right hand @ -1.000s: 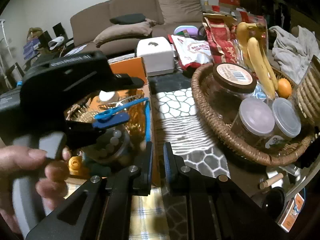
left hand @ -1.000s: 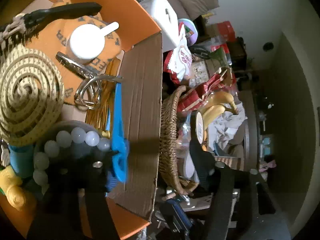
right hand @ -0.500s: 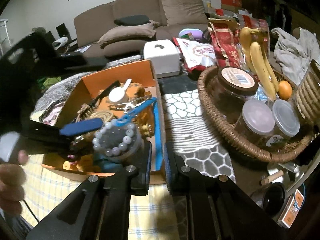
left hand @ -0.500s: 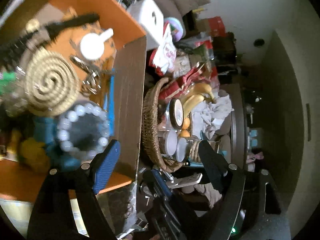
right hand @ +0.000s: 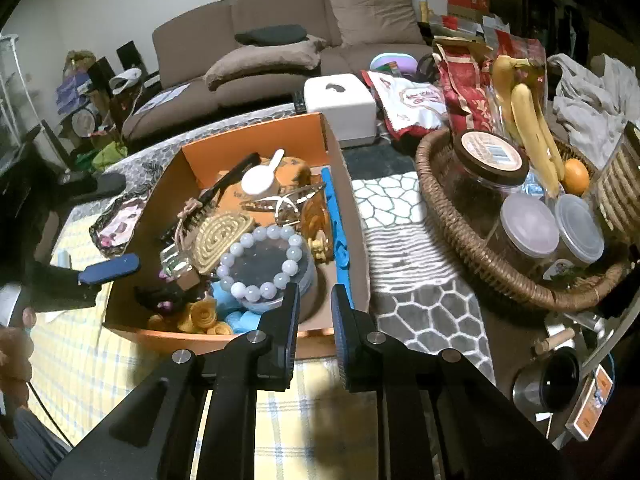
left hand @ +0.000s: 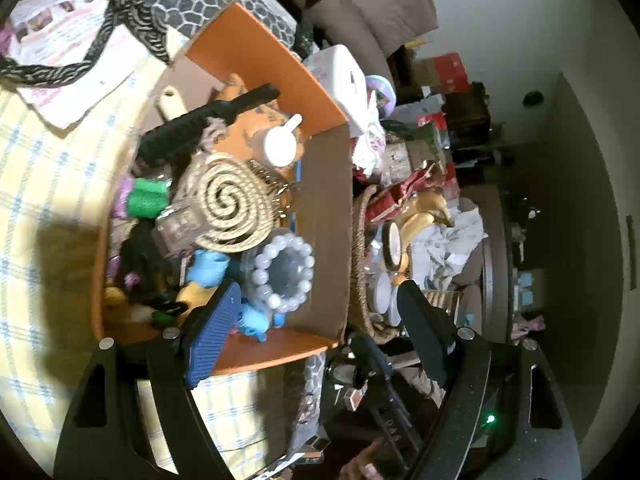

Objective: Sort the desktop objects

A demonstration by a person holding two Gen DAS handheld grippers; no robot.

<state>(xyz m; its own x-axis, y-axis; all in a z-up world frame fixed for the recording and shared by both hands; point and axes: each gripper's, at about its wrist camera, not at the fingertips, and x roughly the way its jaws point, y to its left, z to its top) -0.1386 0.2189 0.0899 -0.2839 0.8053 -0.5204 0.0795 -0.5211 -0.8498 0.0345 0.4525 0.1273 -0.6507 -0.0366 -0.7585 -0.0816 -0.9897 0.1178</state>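
Note:
An orange cardboard box (right hand: 256, 142) (left hand: 256, 52) holds many small things: a pale bead bracelet (right hand: 262, 260) (left hand: 286, 272) on a clear round tub, a woven spiral coaster (right hand: 220, 236) (left hand: 228, 206), a black brush (right hand: 228, 182) (left hand: 200, 124), a white scoop (right hand: 262, 176) (left hand: 280, 146) and a blue strip (right hand: 336, 224). My left gripper (left hand: 316, 316) is open and empty, held back from the box's near edge; it also shows at the left of the right wrist view (right hand: 108, 226). My right gripper (right hand: 314, 312) has its jaws a little apart, empty, at the box's near wall.
A wicker basket (right hand: 452, 216) with jars (right hand: 492, 172), bananas (right hand: 528, 108) and an orange stands right of the box. A white tissue box (right hand: 344, 106) and snack bags (right hand: 472, 76) lie behind. A yellow checked cloth (right hand: 80, 360) covers the near table. A sofa (right hand: 300, 32) is beyond.
My left gripper let go of the blue strip, opened and drew back out of the box toward the left. My right gripper's jaws parted slightly.

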